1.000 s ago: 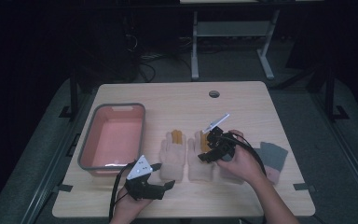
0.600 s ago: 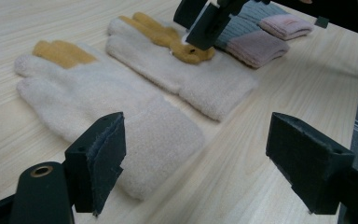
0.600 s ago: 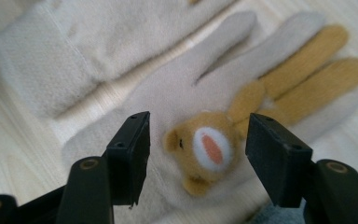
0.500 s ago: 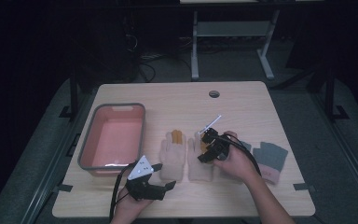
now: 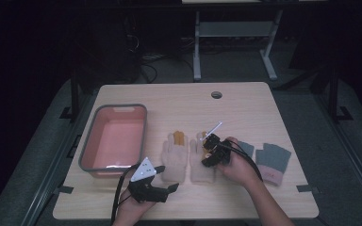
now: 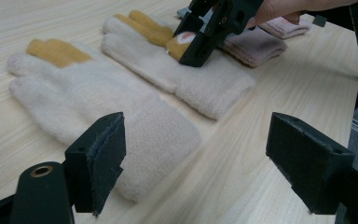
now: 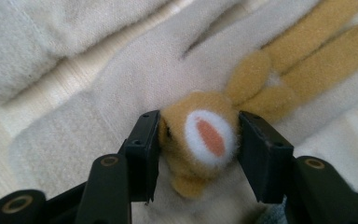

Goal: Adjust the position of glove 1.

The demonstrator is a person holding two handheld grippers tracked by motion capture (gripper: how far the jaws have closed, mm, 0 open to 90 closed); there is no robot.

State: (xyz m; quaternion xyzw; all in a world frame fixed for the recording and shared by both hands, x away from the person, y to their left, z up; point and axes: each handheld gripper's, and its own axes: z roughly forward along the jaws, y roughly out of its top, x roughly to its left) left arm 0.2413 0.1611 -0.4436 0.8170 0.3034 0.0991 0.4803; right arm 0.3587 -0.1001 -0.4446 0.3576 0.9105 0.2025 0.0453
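Your right gripper [image 7: 198, 154] has just been closing, and its jaws now pinch the tan animal patch [image 7: 200, 140] on the right cream glove [image 5: 202, 162], which lies flat at mid-table beside its twin [image 5: 174, 157], probably because that raised tuft gives a better hold than flat knit. Your left gripper [image 6: 193, 158] rests spread and empty near the table's [image 5: 245, 108] front edge, seemingly waiting. Your right hand [image 5: 238, 165] hides part of the grey gloves [image 5: 273, 162], and whether the pinch catches more than the tuft is hard to tell.
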